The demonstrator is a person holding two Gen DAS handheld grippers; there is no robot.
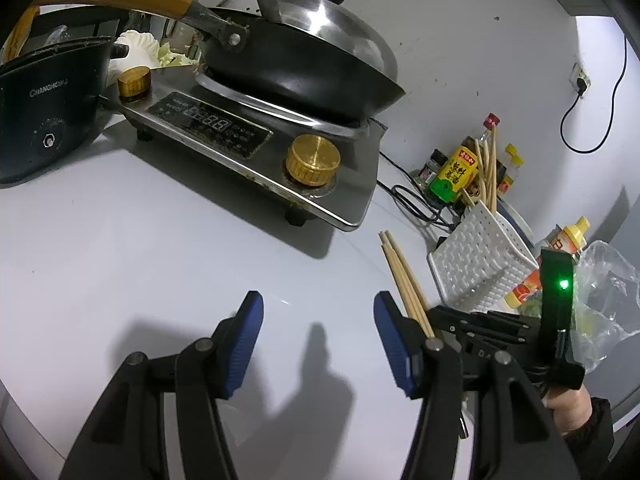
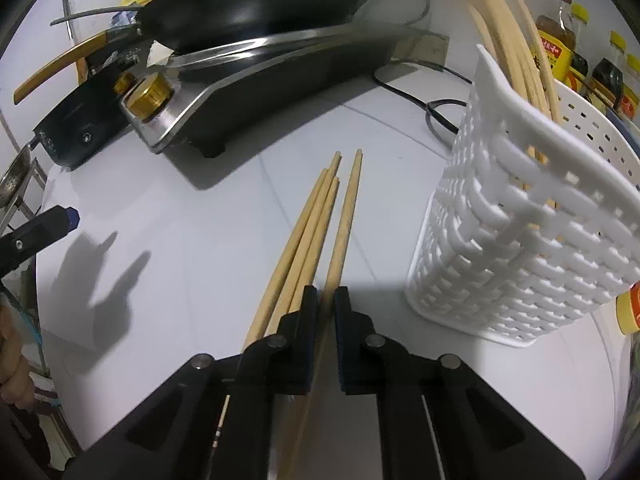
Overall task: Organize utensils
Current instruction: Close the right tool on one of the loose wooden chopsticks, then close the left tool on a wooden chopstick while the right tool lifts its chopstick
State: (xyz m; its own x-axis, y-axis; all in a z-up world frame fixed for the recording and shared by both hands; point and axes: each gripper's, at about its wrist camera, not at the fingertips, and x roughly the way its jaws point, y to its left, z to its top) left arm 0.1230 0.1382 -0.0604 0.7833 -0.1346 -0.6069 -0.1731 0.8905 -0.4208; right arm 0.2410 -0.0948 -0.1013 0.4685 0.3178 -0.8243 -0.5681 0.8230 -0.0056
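My right gripper [image 2: 327, 300] is shut on one wooden chopstick [image 2: 347, 216]; three more chopsticks [image 2: 308, 224] lie on the white counter just left of it, under the left jaw. They also show in the left wrist view [image 1: 404, 280]. A white woven utensil basket [image 2: 520, 224] stands to the right with several chopsticks [image 2: 512, 40] upright in it; it also shows in the left wrist view [image 1: 476, 256]. My left gripper [image 1: 318, 312] is open and empty above the bare counter, left of the right gripper [image 1: 480, 328].
A steel stove [image 1: 256, 148] with gold knobs carries a black wok [image 1: 296, 72] with a lid. A black cooker [image 1: 48, 108] stands left. Sauce bottles [image 1: 456, 172], a black cable [image 1: 412, 196] and a plastic bag [image 1: 604, 292] crowd the right side.
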